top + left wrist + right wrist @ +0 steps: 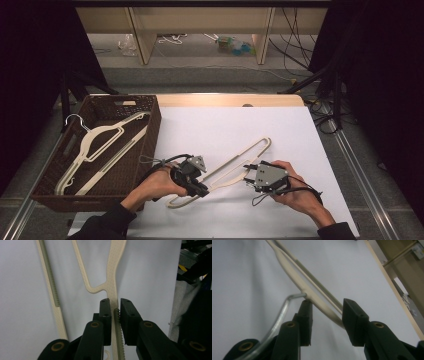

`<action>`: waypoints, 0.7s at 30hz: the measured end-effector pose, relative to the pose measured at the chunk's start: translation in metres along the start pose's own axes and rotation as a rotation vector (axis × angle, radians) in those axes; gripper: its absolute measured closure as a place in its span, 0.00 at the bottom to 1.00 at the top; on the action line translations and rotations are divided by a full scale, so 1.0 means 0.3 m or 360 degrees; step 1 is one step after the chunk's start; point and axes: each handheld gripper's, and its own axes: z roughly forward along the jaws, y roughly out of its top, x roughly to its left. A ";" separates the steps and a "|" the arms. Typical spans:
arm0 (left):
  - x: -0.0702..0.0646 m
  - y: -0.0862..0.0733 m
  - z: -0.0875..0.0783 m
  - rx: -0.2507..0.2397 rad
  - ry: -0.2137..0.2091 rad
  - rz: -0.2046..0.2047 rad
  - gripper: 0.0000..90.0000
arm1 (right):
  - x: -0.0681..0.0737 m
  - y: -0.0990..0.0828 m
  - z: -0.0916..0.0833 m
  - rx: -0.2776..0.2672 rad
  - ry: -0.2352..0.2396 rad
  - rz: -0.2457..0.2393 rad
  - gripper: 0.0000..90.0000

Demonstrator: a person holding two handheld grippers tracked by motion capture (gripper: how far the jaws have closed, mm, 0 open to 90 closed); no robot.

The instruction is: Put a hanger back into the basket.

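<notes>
**Cream hanger on white worktop, both tools at it**

Surroundings: dark woven basket (pixel 146 131) sits at the left edge of the worktop (pixel 280 135); a second cream hanger (pixel 95 147) lies inside it, metal hook toward the far left corner. Cables and small clutter lie on the floor beyond the far edge. Nothing lies between the basket and the hanger being handled.

Left tool (pixel 196 186): jaws pressed almost together, pinching the hanger (pixel 235 165) at its near-left end. The left gripper view shows the pads (pixel 106 312) clamped on a narrow ridged strip of the frame, just below where it forks.

Right tool (pixel 252 181): jaws part spread. In the right gripper view the cream arm (pixel 312 296) passes between them; the left pad sits against it beside the wire hook (pixel 280 312), the right pad stands clear of it. No firm pinch.

Hanger: lies on the white sheet near the front middle. Long axis runs diagonally, near-left to far-right, with the looped end (pixel 264 144) pointing far-right.
</notes>
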 end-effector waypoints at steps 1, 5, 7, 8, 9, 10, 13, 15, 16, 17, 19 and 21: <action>0.001 0.000 0.002 -0.0002 0.0005 0.0006 0.89 | -0.003 0.005 0.004 0.0018 -0.0004 -0.0065 0.71; 0.003 -0.004 -0.007 -0.0041 0.0006 -0.0024 0.89 | -0.002 0.015 0.008 0.0015 -0.0002 -0.0092 0.74; 0.005 -0.005 -0.012 -0.0038 0.0008 -0.0006 0.89 | -0.002 0.017 0.004 0.0011 -0.0004 -0.0128 0.75; 0.007 -0.004 -0.015 -0.0037 0.0010 0.0011 0.89 | -0.002 0.019 0.002 0.0013 0.0003 -0.0148 0.76; 0.008 -0.006 -0.017 -0.0043 0.0005 0.0007 0.89 | -0.001 0.022 -0.001 0.0014 -0.0002 -0.0159 0.76; 0.011 -0.005 -0.023 -0.0039 0.0007 0.0028 0.89 | -0.001 0.025 -0.005 0.0010 0.0000 -0.0157 0.77; 0.012 -0.008 -0.033 -0.0064 0.0006 0.0023 0.89 | -0.002 0.037 -0.018 0.0001 0.0006 -0.0187 0.78; 0.016 -0.009 -0.038 -0.0072 0.0024 0.0056 0.89 | -0.003 0.045 -0.025 0.0001 0.0012 -0.0231 0.81; 0.016 -0.008 -0.038 -0.0078 0.0028 0.0048 0.89 | 0.001 0.049 -0.029 0.0001 0.0034 -0.0223 0.81; 0.016 -0.008 -0.036 -0.0087 0.0033 0.0063 0.89 | 0.003 0.054 -0.031 0.0003 0.0039 -0.0232 0.82; 0.011 -0.007 -0.029 -0.0088 0.0049 0.0065 0.89 | 0.000 0.064 -0.029 0.0033 0.0046 -0.0316 0.83; 0.009 -0.003 -0.030 -0.0097 0.0077 0.0090 0.87 | 0.009 0.071 -0.028 0.0042 0.0069 -0.0332 0.85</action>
